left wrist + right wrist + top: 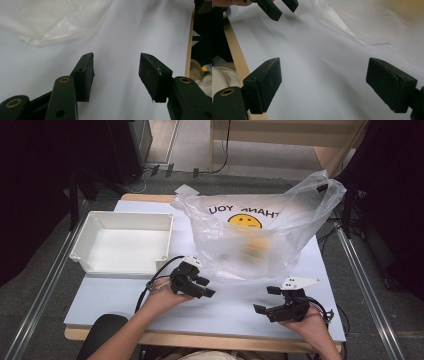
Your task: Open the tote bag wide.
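Dark curtains and grey floor surround a pale blue table (240, 310) with a wooden edge. On it, a crinkly translucent plastic bag (260, 235), printed with a smiley face, stands loosely puffed at centre-right, with something yellowish blurred inside. An empty white rectangular bin (90, 252) sits at left. Nothing looks done yet: the bag is ungrasped, its contents apparently inside. The left hand-held gripper (206, 287) hovers just beside the bag's near edge, jaws apart and empty; the right hand-held gripper (266, 300) waits nearby, jaws wide, holding nothing.

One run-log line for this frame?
left gripper: open, empty | right gripper: open, empty | plastic bag: on table, untouched | white bin: empty
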Demonstrator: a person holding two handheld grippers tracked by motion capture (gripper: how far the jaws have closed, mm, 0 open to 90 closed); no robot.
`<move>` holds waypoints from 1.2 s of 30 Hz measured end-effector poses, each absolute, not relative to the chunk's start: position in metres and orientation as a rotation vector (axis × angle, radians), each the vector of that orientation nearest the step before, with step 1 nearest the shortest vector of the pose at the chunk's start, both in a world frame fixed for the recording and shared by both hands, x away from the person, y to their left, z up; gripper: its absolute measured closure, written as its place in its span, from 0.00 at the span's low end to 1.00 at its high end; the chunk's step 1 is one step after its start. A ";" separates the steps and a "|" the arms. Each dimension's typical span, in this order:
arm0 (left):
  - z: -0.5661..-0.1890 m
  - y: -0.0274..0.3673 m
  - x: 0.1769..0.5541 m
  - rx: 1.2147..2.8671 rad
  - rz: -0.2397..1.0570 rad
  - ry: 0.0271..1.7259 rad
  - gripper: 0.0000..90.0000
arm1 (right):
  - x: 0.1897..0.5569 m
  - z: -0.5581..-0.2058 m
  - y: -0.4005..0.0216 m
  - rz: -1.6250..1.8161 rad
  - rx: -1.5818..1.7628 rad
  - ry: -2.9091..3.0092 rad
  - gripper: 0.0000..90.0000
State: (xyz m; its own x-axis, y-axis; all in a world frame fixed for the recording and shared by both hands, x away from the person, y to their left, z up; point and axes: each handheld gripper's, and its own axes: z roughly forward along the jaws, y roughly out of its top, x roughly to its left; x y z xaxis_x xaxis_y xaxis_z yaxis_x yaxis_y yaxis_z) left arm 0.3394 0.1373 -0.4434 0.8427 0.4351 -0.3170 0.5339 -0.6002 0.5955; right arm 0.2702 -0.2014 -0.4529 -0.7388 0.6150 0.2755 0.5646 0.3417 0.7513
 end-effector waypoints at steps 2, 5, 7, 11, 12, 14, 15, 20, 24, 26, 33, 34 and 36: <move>-0.444 0.138 0.340 2.299 -0.181 0.706 0.52 | 0.271 -0.453 -0.202 1.378 1.125 2.520 0.15; -0.444 0.138 0.340 2.300 -0.181 0.706 0.52 | 0.271 -0.453 -0.202 1.363 1.134 2.525 0.17; -0.444 0.138 0.340 2.299 -0.181 0.708 0.52 | 0.271 -0.453 -0.203 1.361 1.128 2.526 0.19; -0.444 0.139 0.340 2.296 -0.184 0.713 0.52 | 0.272 -0.453 -0.203 1.356 1.122 2.545 0.22; -0.443 0.140 0.340 2.297 -0.186 0.711 0.52 | 0.272 -0.452 -0.203 1.356 1.118 2.548 0.24; -0.444 0.140 0.340 2.282 -0.196 0.726 0.52 | 0.272 -0.452 -0.203 1.357 1.121 2.548 0.24; -0.444 0.141 0.341 2.280 -0.204 0.729 0.52 | 0.272 -0.452 -0.203 1.357 1.121 2.549 0.25; -0.444 0.142 0.341 2.280 -0.195 0.733 0.52 | 0.273 -0.451 -0.206 1.350 1.135 2.551 0.29; -0.444 0.142 0.341 2.277 -0.193 0.742 0.52 | 0.273 -0.450 -0.210 1.353 1.130 2.543 0.32; -0.443 0.143 0.342 2.272 -0.200 0.744 0.51 | 0.272 -0.449 -0.212 1.353 1.127 2.541 0.35; -0.441 0.148 0.345 2.256 -0.194 0.764 0.50 | 0.272 -0.446 -0.224 1.357 1.135 2.527 0.40; -0.440 0.149 0.345 2.248 -0.198 0.766 0.50 | 0.272 -0.445 -0.230 1.349 1.137 2.523 0.41; -0.437 0.152 0.347 2.235 -0.201 0.774 0.50 | 0.271 -0.443 -0.235 1.361 1.145 2.507 0.42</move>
